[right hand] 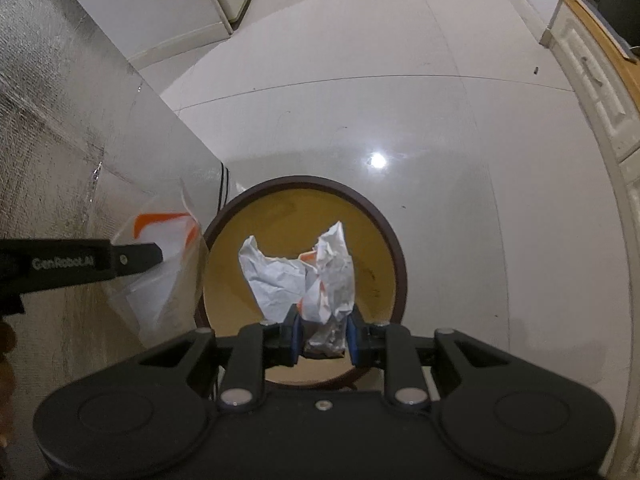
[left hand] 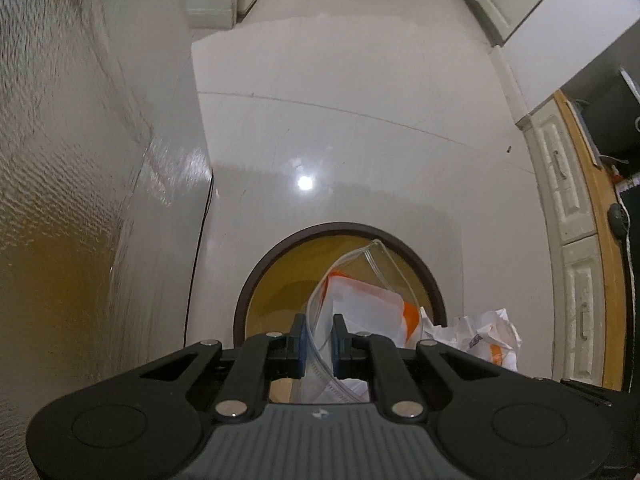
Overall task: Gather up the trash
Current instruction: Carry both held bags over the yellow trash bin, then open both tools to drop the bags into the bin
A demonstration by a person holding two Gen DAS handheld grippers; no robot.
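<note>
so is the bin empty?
Yes, the bin shows only its bare yellow inside; the wrapper hangs above in the right gripper.

Bin [right hand: 384,216] rim: near arc at 6 o'clock hidden behind right gripper [right hand: 322,330] body. Bin floor partly masked by crumpled wrapper [right hand: 276,276]. Clear bag [left hand: 356,280]: lower end hidden behind left gripper [left hand: 316,344]. Wrapper print too small to read.

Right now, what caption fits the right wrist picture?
Right hand-held gripper holds crumpled paper over a yellow bin.
</note>
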